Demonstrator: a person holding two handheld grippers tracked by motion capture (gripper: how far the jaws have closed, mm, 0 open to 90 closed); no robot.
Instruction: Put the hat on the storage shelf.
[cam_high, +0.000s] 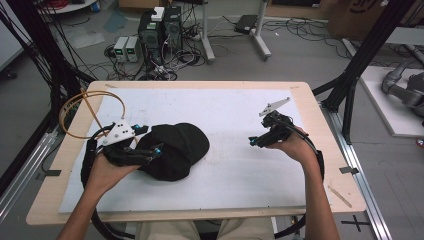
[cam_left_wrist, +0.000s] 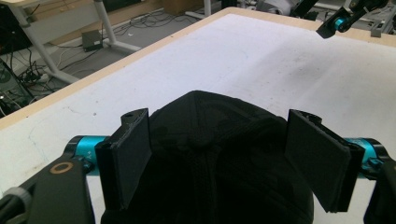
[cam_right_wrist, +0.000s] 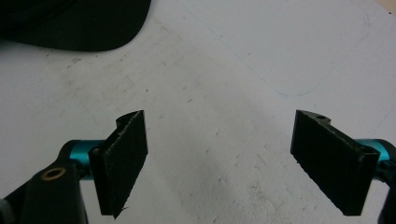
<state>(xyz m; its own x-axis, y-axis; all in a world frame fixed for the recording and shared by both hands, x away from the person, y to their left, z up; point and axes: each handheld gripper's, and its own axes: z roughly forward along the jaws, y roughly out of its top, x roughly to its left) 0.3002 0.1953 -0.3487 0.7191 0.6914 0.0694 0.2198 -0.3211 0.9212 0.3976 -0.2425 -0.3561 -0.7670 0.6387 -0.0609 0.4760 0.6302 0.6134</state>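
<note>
Left gripper (cam_left_wrist: 217, 158) fingers spread wide astride the black cap (cam_high: 176, 150), right gripper (cam_right_wrist: 233, 163) fingers apart over bare bench (cam_high: 240, 190): closing shallow likely pinches loose fabric, cap slips.

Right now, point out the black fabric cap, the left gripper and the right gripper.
black fabric cap (cam_high: 182, 145): high view, crown top.
left gripper (cam_left_wrist: 217, 161): left gripper view, midway between open jaws.
right gripper (cam_right_wrist: 219, 163): right gripper view, midway between open jaws.

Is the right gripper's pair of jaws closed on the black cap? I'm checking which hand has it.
No: the right gripper stands open over bare white table cover, with the black cap off at its far left.
</note>
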